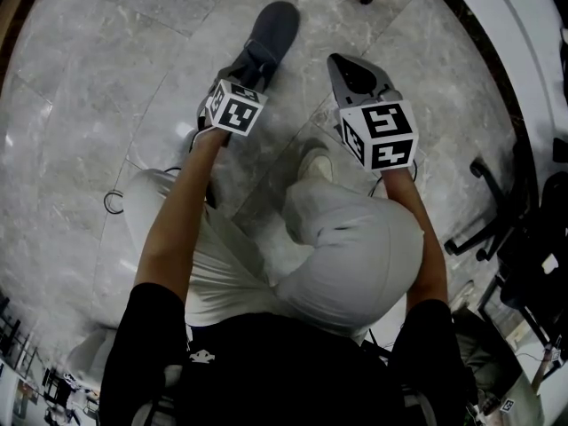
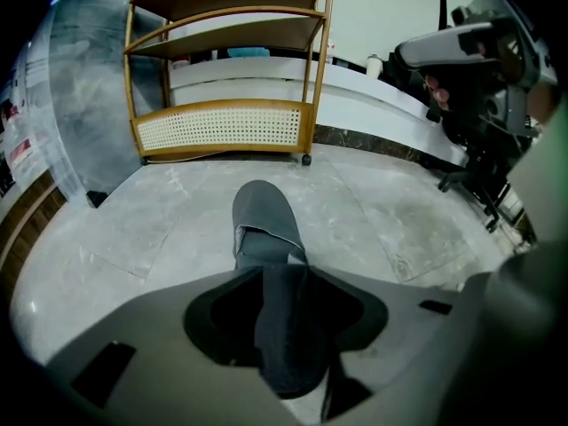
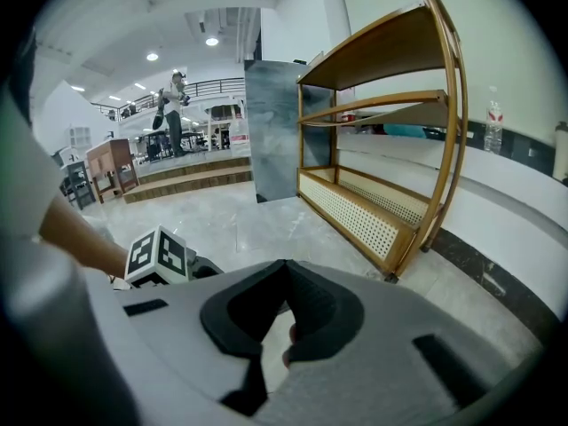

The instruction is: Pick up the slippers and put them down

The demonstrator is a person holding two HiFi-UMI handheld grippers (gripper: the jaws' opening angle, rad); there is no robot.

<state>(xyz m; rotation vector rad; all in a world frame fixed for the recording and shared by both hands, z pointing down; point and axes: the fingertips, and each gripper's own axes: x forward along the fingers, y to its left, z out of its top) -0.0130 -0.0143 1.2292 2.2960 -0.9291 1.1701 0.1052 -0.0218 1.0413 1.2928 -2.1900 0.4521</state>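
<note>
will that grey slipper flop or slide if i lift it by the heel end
Probably floppy: the slipper looks like soft fabric with a low profile, so its toe may droop. It looks thin, so it is likely light for its size. Lying flat on the smooth stone floor, it would likely slide, not tip, when pushed.

one grey slipper is in view. two grippers: the left gripper and the right gripper. two marker cubes, one per gripper: the left cube and the right cube. one wooden rack with three shelves. one clear bottle on the ledge behind it. one cable loop on the floor. one pale shoe. one black office chair can be made out; the dark clutter beside it can't be counted.
</note>
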